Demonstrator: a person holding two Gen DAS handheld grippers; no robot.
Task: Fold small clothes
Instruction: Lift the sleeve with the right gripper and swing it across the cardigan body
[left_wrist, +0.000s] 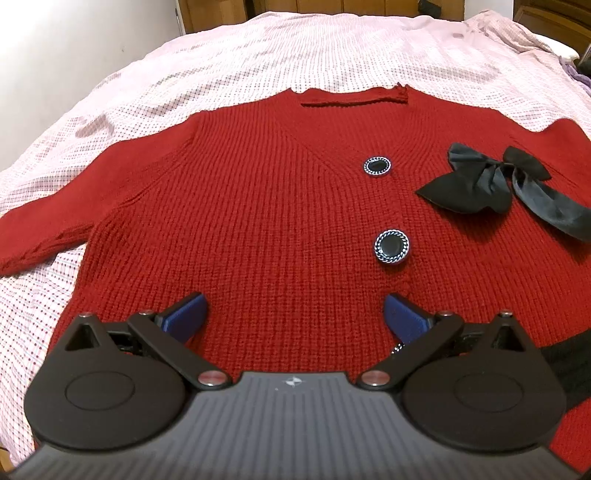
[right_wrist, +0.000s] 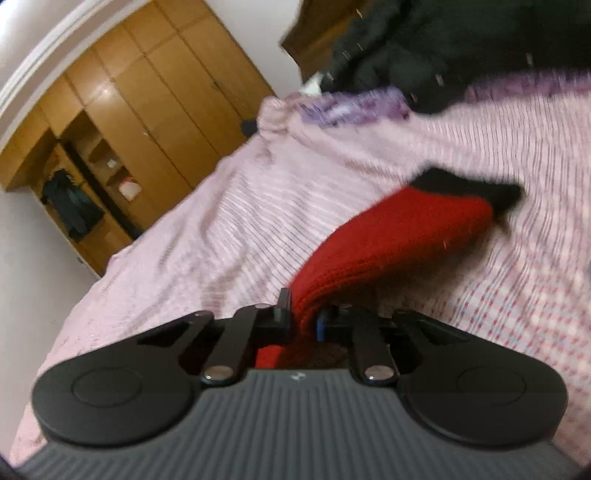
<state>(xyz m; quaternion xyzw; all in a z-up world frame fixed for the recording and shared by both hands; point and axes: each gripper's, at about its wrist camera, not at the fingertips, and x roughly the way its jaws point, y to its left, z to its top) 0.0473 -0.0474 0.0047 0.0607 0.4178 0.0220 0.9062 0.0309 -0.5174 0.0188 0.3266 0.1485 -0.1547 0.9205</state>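
Note:
A small red knit cardigan (left_wrist: 258, 206) lies flat and face up on the bed, with two round black buttons (left_wrist: 391, 246) and a black bow (left_wrist: 491, 181) at the right chest. Its left sleeve (left_wrist: 37, 236) lies spread out to the left. My left gripper (left_wrist: 295, 314) is open over the cardigan's lower front, its blue pads (left_wrist: 186, 315) apart. In the right wrist view, my right gripper (right_wrist: 304, 319) is shut on the red sleeve (right_wrist: 388, 236), which has a black cuff (right_wrist: 461, 184) and is lifted off the bed.
The bed is covered by a pink checked sheet (left_wrist: 258, 59). A dark pile of clothes (right_wrist: 443, 44) and a purple knit (right_wrist: 351, 105) lie at the far side of the bed. A wooden wardrobe (right_wrist: 147, 92) stands by the wall.

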